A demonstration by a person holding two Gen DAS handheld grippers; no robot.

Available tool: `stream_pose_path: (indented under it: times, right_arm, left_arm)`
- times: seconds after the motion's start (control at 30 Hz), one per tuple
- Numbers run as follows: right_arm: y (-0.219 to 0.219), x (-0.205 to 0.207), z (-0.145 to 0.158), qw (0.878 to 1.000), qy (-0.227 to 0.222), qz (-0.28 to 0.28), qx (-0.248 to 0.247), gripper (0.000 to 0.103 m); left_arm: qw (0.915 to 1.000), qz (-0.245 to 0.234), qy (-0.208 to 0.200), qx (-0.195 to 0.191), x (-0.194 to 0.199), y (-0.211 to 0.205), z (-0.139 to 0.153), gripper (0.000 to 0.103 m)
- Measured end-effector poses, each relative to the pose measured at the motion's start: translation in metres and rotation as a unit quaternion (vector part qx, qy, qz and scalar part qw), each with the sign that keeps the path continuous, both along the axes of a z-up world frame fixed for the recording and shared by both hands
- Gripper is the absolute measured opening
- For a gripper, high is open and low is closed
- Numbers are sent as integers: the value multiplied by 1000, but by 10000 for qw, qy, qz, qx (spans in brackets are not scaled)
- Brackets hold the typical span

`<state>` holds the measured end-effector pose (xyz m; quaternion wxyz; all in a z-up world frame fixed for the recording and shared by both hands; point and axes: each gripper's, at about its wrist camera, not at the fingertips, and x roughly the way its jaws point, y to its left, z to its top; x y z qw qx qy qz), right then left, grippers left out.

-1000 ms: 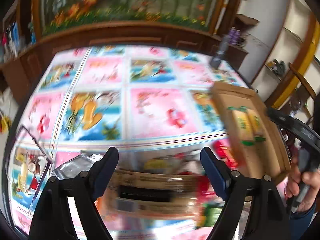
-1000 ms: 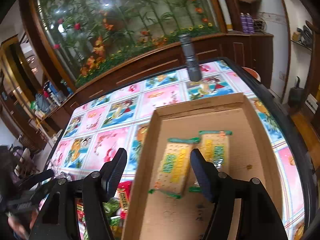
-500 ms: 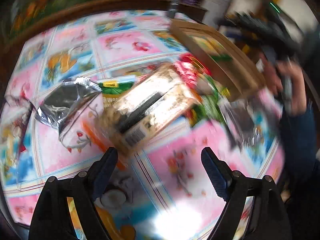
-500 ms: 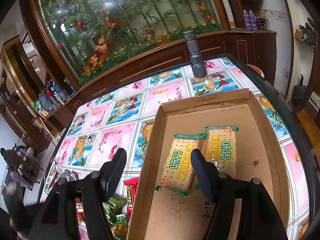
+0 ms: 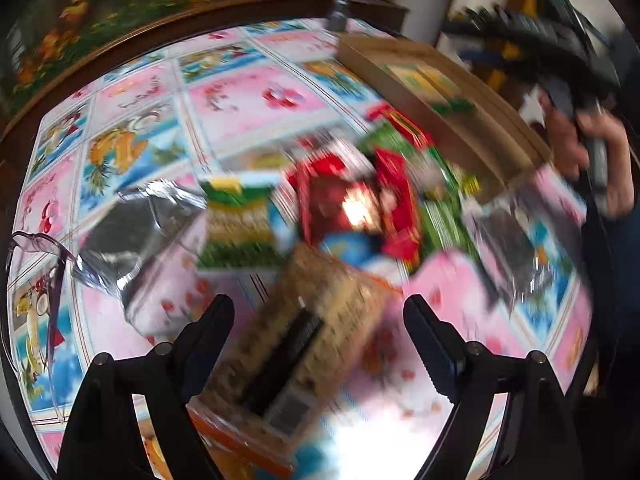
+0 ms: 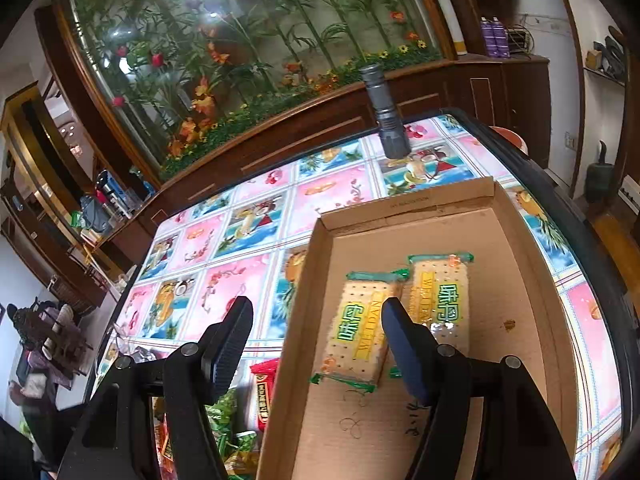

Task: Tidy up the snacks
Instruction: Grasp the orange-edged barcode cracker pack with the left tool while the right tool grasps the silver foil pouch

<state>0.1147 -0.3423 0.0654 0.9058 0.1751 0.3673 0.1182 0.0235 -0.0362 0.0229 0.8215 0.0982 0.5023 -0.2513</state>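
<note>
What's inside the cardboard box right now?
Inside the cardboard box lie two cracker packs side by side. The right claw hides part of the floor near the camera.

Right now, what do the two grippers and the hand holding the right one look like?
Left gripper: black angular arms with round bolt heads, ending in dark navy ribbed pads. Right gripper: the same build, black arms, bolts, navy ribbed pads. In the left wrist view, a bare hand wraps a grey handle below a black body with yellow parts; a dark blue sleeve covers the forearm. It is blurred, so no markings can be read.
</note>
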Motion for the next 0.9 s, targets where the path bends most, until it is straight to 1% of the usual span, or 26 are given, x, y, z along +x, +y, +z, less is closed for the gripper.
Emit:
stream_pose_path:
  times: [0.07, 0.13, 0.17, 0.23, 0.27, 0.3, 0.37, 0.5, 0.6, 0.7, 0.73, 0.8, 0.9]
  right_arm:
    - [4, -1, 2, 10000, -31, 71, -2, 71]
    - [9, -3, 3, 9998, -43, 180, -21, 72]
    - [13, -4, 3, 9997, -55, 246, -58, 72]
    - [20, -6, 4, 9993, -87, 319, -148, 72]
    - [24, -7, 4, 9991, -105, 369, -193, 72]
    - [28, -8, 4, 9988, -127, 414, -236, 72]
    - [31, -9, 3, 9984, -164, 443, -307, 72]
    - [32, -13, 6, 9978, -306, 457, -378, 72]
    - [32, -23, 9, 9981, -315, 459, -270, 72]
    - [40, -51, 13, 9985, -159, 516, -53, 72]
    - [43, -61, 13, 9983, -139, 561, -21, 72]
    - [54, -90, 4, 9978, 102, 659, -40, 72]
    - [63, -120, -10, 9964, 496, 682, -37, 72]
  left_arm:
    - [9996, -51, -40, 290, -10, -1, -7, 86]
    - [9988, -109, -94, 464, -19, -3, -11, 86]
    - [9984, -52, -202, 520, -22, -2, -14, 86]
    - [9985, 280, -259, 405, -19, 4, -14, 86]
    - [9977, 553, -258, 307, -15, 10, -15, 83]
    - [9962, 772, -327, 223, -12, 14, -14, 77]
    - [9916, 1142, -583, 167, -10, 16, -13, 69]
    - [9856, 1470, -819, 186, -16, 8, -12, 67]
    - [9842, 1448, -970, 306, -19, 2, -12, 64]
    - [9854, 1484, -828, 115, -14, 8, -14, 64]
    - [9855, 1478, -821, 112, -12, 8, -14, 64]
    - [9857, 1447, -855, 157, -13, 6, -15, 64]
    - [9869, 1372, -842, 141, -14, 4, -15, 64]
